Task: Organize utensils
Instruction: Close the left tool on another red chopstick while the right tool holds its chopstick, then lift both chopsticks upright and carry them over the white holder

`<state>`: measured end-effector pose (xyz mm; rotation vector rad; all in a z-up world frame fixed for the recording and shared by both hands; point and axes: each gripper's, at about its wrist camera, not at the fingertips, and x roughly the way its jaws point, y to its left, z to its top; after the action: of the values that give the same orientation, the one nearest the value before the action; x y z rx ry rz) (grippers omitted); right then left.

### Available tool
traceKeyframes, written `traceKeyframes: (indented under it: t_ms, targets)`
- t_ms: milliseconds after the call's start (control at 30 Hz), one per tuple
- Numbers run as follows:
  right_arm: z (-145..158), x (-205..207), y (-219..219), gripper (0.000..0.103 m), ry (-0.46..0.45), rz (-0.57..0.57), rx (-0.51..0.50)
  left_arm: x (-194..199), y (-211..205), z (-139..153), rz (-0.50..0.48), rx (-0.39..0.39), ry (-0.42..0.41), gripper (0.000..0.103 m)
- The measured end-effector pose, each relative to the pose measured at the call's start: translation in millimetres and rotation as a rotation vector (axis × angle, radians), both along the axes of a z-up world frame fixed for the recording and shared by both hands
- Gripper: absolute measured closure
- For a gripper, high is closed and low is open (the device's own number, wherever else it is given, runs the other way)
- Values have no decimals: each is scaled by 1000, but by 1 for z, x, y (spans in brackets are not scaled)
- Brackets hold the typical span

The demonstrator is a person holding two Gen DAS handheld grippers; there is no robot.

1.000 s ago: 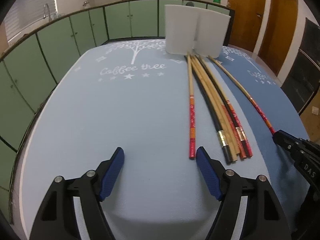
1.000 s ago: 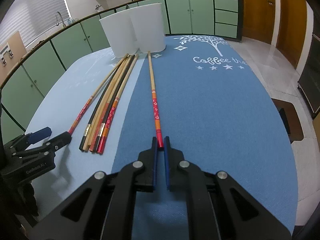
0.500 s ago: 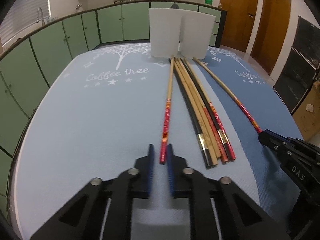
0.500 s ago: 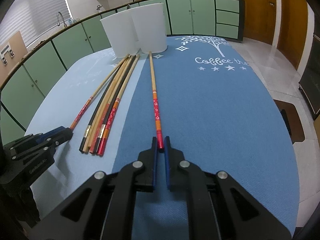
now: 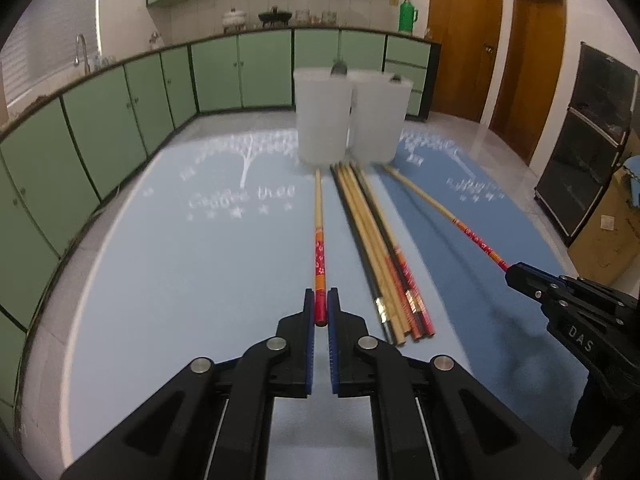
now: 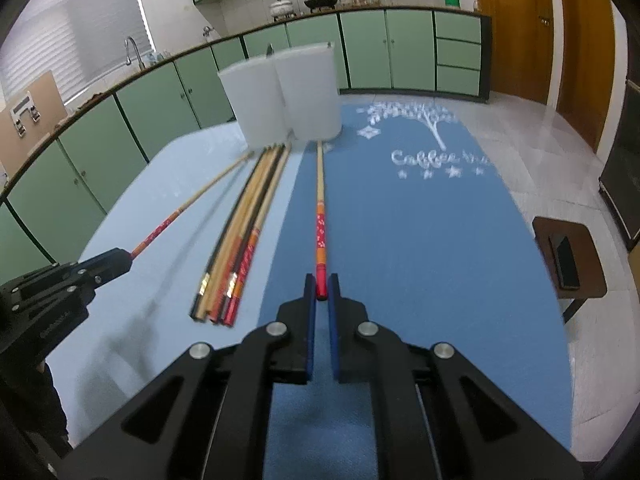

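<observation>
My left gripper (image 5: 321, 307) is shut on the red end of a wooden chopstick (image 5: 318, 236) and holds it raised, its tip toward two white holders (image 5: 320, 116). My right gripper (image 6: 321, 290) is shut on the red end of a second chopstick (image 6: 320, 216), also lifted off the mat and pointing at the holders (image 6: 308, 92). A bundle of several chopsticks (image 5: 376, 248) lies on the mat between them; it also shows in the right wrist view (image 6: 244, 232). The right gripper shows in the left view (image 5: 560, 300), the left gripper in the right view (image 6: 60, 280).
A light blue mat (image 5: 180, 264) and a darker blue mat (image 6: 420, 240) cover the table. Green cabinets (image 5: 100, 120) run behind and to the left. A wooden stool with a phone (image 6: 568, 260) stands right of the table. Wooden doors (image 5: 532, 60) are at the far right.
My left gripper moved right over the leftmost chopstick, closed on its red end and lifted it. My right gripper stayed shut on its chopstick and raised it.
</observation>
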<state>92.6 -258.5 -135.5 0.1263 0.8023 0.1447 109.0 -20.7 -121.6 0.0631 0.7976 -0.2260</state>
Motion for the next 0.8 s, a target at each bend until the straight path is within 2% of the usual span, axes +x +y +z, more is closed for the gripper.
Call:
traceKeyframes:
  t_ms: [433,600,800]
  targets:
    - [84,-1,-9,98,-157,12,40,-2,9,82,5,-78,-181,97]
    - [122,12,-9,98,-211,40,32,10,9,111,-10,-88,-244,97]
    - [155,37,-8,98,-225,79,23,32,4,129,-33,-105,-271,97]
